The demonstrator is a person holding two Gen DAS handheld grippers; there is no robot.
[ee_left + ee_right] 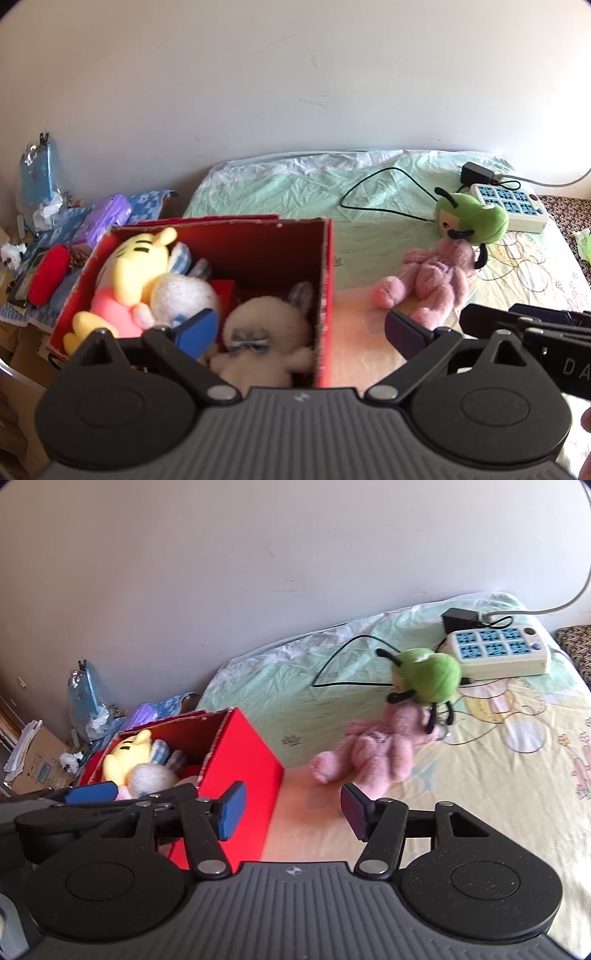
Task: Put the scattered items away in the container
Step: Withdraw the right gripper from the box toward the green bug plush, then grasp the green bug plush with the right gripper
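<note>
Both tongs empty, jaws apart – fuzzy pink plush toy [373, 753] lies ahead-right of right tongs [293, 812], nearer than left tongs [301, 330], long axis diagonal from red cardboard box [255, 775].

Plush toys [159, 284] in box [327, 280], pink plush [428, 280] right.

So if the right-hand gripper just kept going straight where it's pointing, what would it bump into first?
Probably the pink plush toy lying on the bed, slightly right of centre. The right gripper is open and empty; depth is hard to judge.
</note>
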